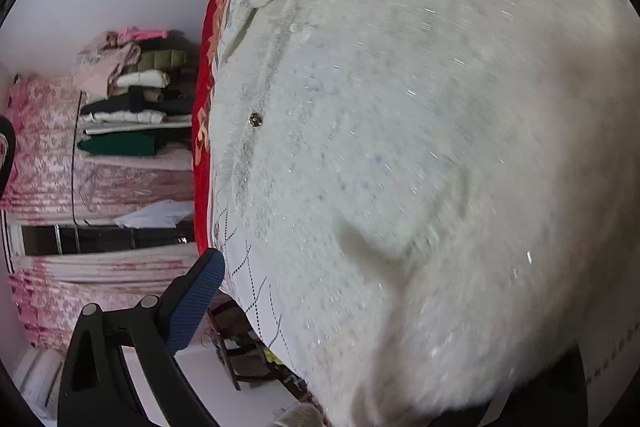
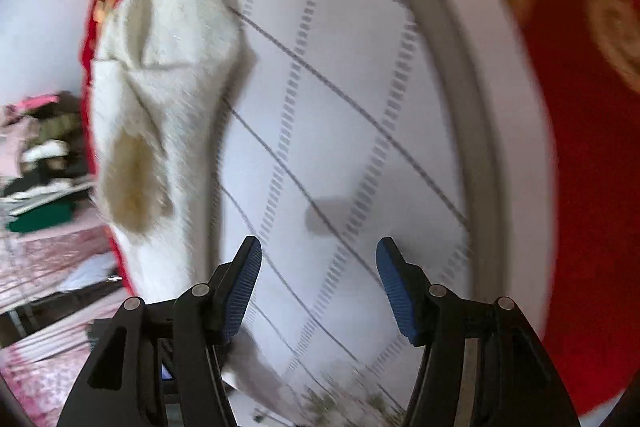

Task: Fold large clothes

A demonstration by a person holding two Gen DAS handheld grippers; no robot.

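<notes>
A large fuzzy white garment [image 1: 420, 147] with a small round snap fills most of the left wrist view, lying over the white quilted bedspread [image 1: 248, 291]. Only my left gripper's left finger [image 1: 196, 303] shows; the garment hides the right finger, so its state is unclear. In the right wrist view the same garment [image 2: 160, 99] lies bunched at the left on the bedspread [image 2: 340, 107]. My right gripper [image 2: 318, 259] is open and empty, hovering over bare bedspread just right of the garment.
A red patterned blanket [image 2: 592, 167] borders the bed, also seen in the left wrist view [image 1: 206, 99]. A stack of folded clothes [image 1: 136, 95] sits on a pink-covered surface by the white wall at left. Dark furniture [image 1: 248, 351] stands below the bed's edge.
</notes>
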